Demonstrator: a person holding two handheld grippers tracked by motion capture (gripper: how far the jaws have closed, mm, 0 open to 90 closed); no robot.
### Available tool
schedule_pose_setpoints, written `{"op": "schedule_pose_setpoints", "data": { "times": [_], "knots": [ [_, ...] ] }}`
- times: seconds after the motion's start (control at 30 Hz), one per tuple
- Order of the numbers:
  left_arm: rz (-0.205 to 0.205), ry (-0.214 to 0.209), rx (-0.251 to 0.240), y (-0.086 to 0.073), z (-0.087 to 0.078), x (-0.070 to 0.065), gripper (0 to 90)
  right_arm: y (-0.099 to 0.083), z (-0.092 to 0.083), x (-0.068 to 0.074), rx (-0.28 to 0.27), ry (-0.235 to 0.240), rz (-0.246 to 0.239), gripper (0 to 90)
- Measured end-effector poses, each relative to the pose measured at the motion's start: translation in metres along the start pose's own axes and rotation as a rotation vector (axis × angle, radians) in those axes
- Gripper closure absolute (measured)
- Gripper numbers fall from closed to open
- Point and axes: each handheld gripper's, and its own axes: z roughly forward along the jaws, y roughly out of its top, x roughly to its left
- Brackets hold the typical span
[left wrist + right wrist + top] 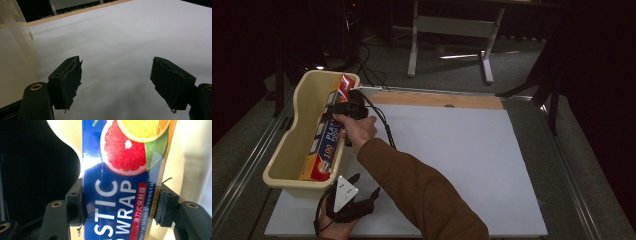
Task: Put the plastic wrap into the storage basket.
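Black rubber pads, torn at the edges, line the jaws we look along in the right gripper view, and they press against both narrow sides of a blue plastic wrap box (120,195) printed with citrus slices, so the right gripper (120,207) is clamped on it. From above we see this right gripper (348,109) held in a hand (357,131) with a brown sleeve (422,192) reaching across to a cream plastic tub (287,150) at the table's left side; the plastic wrap box (328,135) lies lengthwise inside the tub, its far end propped on the tub's far rim. The left gripper (117,85) has its jaws spread wide apart with nothing between them, hovering above the bare white surface beside the tub's wall (15,65). In the high view we find the left gripper (346,200) near the table's front edge, just in front of the tub. The white board (462,160) covers most of the table (437,100), leaving a wooden strip showing at the back. Beyond it we see a dim room with grey floor (452,70) and a metal table frame (452,35).
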Motion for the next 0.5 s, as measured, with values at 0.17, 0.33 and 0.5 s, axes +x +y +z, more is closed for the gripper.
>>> {"op": "schedule_pose_setpoints", "data": {
  "times": [0.17, 0.33, 0.5],
  "knots": [
    [0.004, 0.001, 0.003, 0.0001, 0.0003, -0.0004, 24.5, 0.0008, -0.0009, -0.0005, 0.01, -0.013, 0.003, 37.8],
    [-0.002, 0.002, 0.0, 0.0, -0.0001, 0.0006, 24.5, 0.0009, -0.0007, 0.0003, 0.03, -0.001, -0.004, 34.9],
    [0.0, 0.004, 0.002, 0.0, 0.0004, -0.0004, 24.5, 0.0009, -0.0102, 0.0056, 0.034, 0.028, -0.011, 38.1]
  ]
}}
